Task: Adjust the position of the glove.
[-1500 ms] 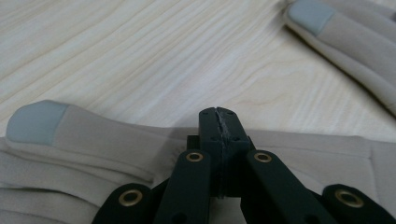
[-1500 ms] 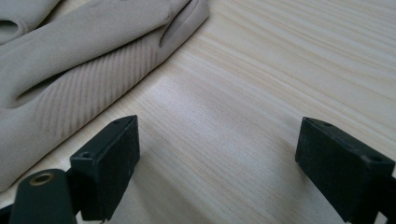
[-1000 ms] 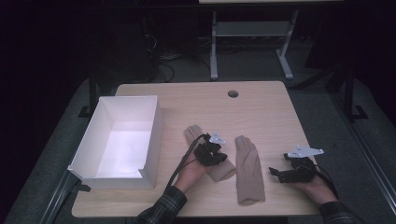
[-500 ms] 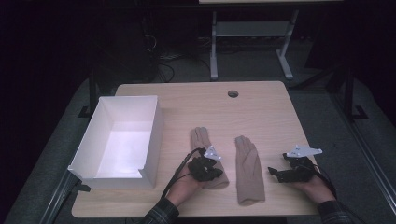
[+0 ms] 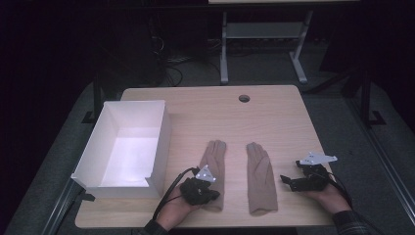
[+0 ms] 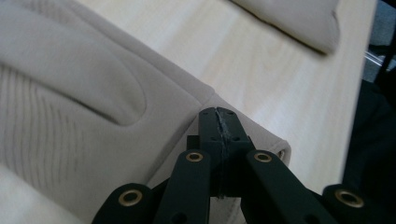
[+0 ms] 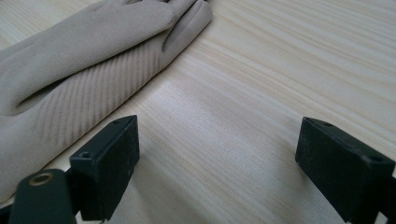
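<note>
**Operator:** Gloves first: two beige ones lie side by side near the table's (image 5: 274,105) front edge, fingers pointing to the far edge. My left gripper (image 5: 199,190) sits on the cuff of the left glove (image 5: 214,161), near the front edge and just right of the white box (image 5: 159,142).

**Observer:** What has changed in the last second?

**Operator:** A second ago that gripper was higher up the glove, around the palm. It has since slid back toward me to the cuff corner, and the glove looks to have straightened out with it. In the left gripper view the jaws are pressed together with the cuff's edge (image 6: 243,128) running in under them, so I judge I have a pinch on the fabric.

**Observer:** And that means?

**Operator:** Probably that the grasp is made, and lifting the glove toward the box comes next. The pinch is at the very corner, so it could slip.

**Observer:** The other hand?

**Operator:** My right gripper (image 5: 293,182) has stayed put near the right front corner. Its jaws stand wide apart over bare wood, holding nothing, just beside the right glove (image 5: 261,174).

**Observer:** Any brand or writing?

**Operator:** None I can read on gloves, box or grippers. The gloves show ribbed stitching (image 7: 88,105) and nothing else.
</note>
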Demonstrator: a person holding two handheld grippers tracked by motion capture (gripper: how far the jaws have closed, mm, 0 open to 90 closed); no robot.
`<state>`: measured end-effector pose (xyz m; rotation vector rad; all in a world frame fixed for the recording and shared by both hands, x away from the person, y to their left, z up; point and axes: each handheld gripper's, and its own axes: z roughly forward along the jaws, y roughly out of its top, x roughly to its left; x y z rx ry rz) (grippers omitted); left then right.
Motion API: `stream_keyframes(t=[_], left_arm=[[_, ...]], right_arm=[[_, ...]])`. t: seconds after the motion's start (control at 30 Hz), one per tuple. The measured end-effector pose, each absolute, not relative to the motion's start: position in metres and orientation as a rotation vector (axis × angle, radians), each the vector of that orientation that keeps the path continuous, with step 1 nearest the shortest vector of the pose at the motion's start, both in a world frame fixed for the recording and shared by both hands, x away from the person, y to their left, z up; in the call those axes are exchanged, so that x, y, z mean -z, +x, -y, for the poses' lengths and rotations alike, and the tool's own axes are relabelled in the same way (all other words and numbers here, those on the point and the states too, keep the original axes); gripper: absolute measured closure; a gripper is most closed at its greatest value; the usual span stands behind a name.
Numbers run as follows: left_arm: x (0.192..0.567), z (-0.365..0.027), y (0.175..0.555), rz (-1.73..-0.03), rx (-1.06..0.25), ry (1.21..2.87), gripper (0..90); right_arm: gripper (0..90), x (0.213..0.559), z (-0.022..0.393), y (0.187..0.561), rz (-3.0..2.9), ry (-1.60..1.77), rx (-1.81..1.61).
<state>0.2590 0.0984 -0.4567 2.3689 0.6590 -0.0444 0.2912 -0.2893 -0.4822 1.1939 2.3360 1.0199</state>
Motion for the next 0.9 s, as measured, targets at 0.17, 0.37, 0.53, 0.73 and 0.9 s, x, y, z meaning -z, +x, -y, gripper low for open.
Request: stream_keyframes(t=[0.17, 0.37, 0.53, 0.73, 0.9], left_arm=[[0.449, -0.103, 0.259, -0.678, -0.005, 2.327, 81.9], [0.438, -0.107, 0.282, -0.770, -0.168, 2.271, 71.6], [0.441, -0.112, 0.302, -0.871, -0.248, 2.227, 66.4], [0.448, -0.121, 0.324, -0.977, -0.299, 2.187, 59.9], [0.450, -0.122, 0.326, -1.006, -0.316, 2.176, 57.2]], right_arm=[[13.1, 0.482, 0.289, 0.292, -2.338, 1.190, -1.021], [13.2, 0.482, 0.289, 0.292, -2.340, 1.189, -1.022], [13.1, 0.482, 0.289, 0.292, -2.340, 1.188, -1.022], [13.1, 0.482, 0.288, 0.292, -2.341, 1.195, -1.022], [13.1, 0.482, 0.288, 0.293, -2.341, 1.192, -1.024]])
